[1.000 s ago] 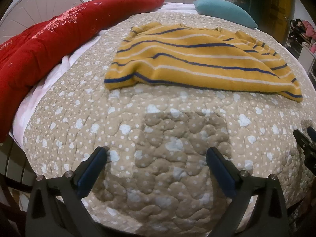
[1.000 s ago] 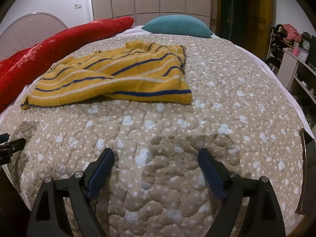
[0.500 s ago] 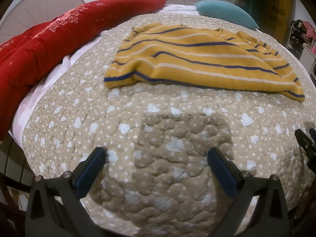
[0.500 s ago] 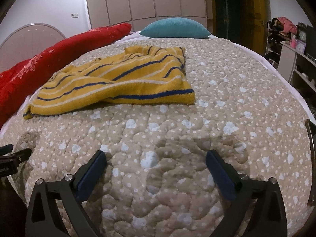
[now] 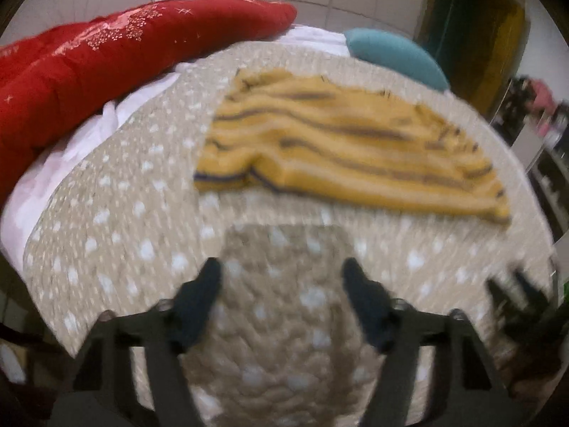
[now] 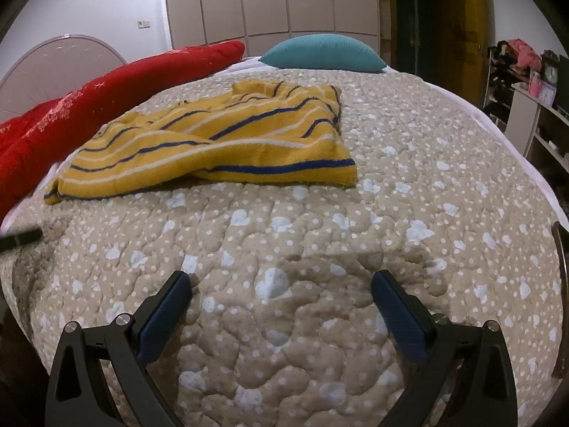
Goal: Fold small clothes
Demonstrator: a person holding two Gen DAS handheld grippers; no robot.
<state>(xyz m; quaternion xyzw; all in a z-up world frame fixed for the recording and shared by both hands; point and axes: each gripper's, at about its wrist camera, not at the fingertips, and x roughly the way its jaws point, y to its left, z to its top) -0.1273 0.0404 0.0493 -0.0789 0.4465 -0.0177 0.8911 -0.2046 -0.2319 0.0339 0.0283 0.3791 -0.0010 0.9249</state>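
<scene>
A small yellow garment with blue and white stripes (image 6: pixel 213 142) lies crumpled on the beige dotted quilt (image 6: pixel 409 163), toward the far middle of the bed. In the blurred left wrist view the garment (image 5: pixel 338 146) is ahead of my left gripper (image 5: pixel 281 274). That gripper hangs over bare quilt, its jaws are closing, and nothing is between them. My right gripper (image 6: pixel 281 281) stands wide open above the near part of the quilt, well short of the garment, holding nothing. The tip of the left gripper (image 6: pixel 21 238) shows at the left edge of the right wrist view.
A long red cushion (image 6: pixel 117 89) runs along the left side of the bed. A teal pillow (image 6: pixel 323 53) lies at the far end. White wardrobe doors (image 6: pixel 270 0) stand behind, and shelves with clutter (image 6: pixel 526 71) are on the right.
The left gripper's jaws have come closer together and its view has shifted and blurred, with the bed now seen from higher. The right gripper opened a little wider and stayed put.
</scene>
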